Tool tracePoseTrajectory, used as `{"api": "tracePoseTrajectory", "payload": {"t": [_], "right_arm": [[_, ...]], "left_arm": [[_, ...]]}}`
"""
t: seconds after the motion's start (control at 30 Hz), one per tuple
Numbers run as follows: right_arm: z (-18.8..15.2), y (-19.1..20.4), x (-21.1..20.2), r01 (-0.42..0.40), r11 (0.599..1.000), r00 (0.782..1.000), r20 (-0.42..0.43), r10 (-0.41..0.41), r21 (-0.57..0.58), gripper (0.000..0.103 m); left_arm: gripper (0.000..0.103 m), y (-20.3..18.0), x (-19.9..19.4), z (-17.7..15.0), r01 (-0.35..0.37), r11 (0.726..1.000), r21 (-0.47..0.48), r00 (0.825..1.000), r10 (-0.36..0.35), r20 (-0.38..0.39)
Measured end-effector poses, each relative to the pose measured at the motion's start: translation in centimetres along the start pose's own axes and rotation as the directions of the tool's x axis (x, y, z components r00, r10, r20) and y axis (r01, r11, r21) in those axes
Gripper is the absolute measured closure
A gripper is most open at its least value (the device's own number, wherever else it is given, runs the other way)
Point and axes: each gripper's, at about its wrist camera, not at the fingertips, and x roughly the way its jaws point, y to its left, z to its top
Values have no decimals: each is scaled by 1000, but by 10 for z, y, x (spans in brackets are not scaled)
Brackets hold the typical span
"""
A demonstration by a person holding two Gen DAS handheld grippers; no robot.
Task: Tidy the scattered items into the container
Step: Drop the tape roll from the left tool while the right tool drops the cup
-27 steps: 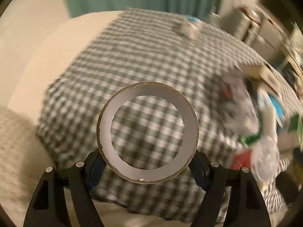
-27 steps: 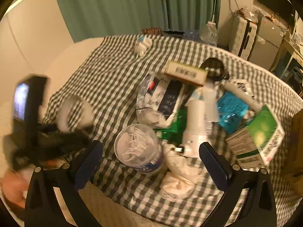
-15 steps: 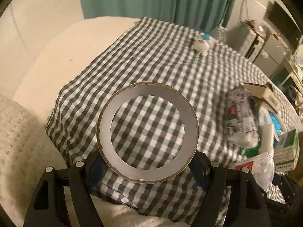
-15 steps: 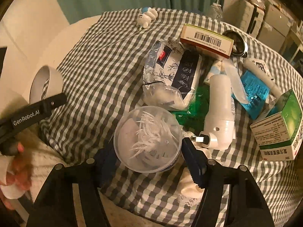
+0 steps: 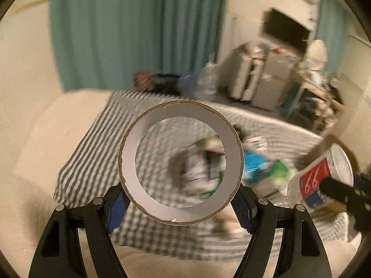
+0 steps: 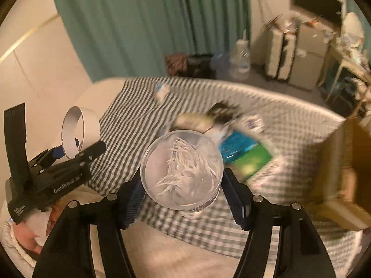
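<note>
Mid-tidy: the left gripper (image 5: 180, 205) jaws clamp a grey cardboard tape ring (image 5: 180, 162) at frame centre, while the right gripper (image 6: 182, 199) jaws clamp a clear round tub of white picks (image 6: 182, 171). A brown cardboard box (image 6: 340, 173) waits at right; blurred packets remain on the checked cloth (image 6: 129, 120).

One tape roll (image 5: 181, 162), one clear tub (image 6: 182, 172), two suitcases (image 6: 279, 53).
</note>
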Motion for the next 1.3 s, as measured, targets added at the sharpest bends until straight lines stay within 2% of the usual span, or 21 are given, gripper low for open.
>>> {"api": "tracePoseTrajectory", "payload": {"t": [0.17,0.27,0.4,0.53,0.67,0.77,0.9,1.07,1.13,1.17,1.2,1.23,1.27,1.3], "right_arm": [[-3,-60,-82,143,986,987,68,-149,84,39],[-10,-99,-113,174,971,976,101,-192,161,39],[-18,-148,-131,197,949,965,120,-232,245,40],[-28,-202,-143,236,911,951,113,-289,339,40],[-42,-256,-147,273,857,934,93,-346,437,40],[-51,-291,-144,308,815,919,67,-387,491,40],[-61,-315,-128,342,782,911,20,-412,520,40],[-69,-329,-106,375,768,903,-16,-430,520,40],[-72,-337,-102,386,753,898,-31,-439,533,40],[-76,-341,-104,382,748,898,-25,-440,544,40],[-76,-344,-105,373,742,897,-13,-442,557,39],[-77,-348,-108,369,729,892,1,-452,576,34],[-78,-351,-112,373,711,882,10,-471,596,9],[-78,-353,-116,383,693,872,9,-490,611,0]], "left_arm": [[24,-78,-33,23,136,985,103,990,-139,23],[24,-124,-37,30,206,968,143,978,-209,4],[24,-191,-31,29,267,941,210,963,-267,-28],[24,-254,-9,30,343,913,220,939,-331,-90],[24,-321,16,25,399,881,253,917,-378,-130],[24,-371,38,13,418,857,302,908,-387,-157],[24,-406,70,-2,416,850,324,908,-368,-201],[24,-418,86,-18,425,838,344,904,-372,-211],[23,-420,90,-17,443,824,353,896,-392,-210],[21,-423,92,-18,453,816,358,891,-401,-214],[12,-425,92,-20,452,812,370,892,-400,-213],[5,-425,92,-21,436,815,381,900,-385,-206],[0,-425,90,-23,397,828,397,918,-356,-176],[0,-426,89,-24,375,831,410,927,-340,-160]]}}
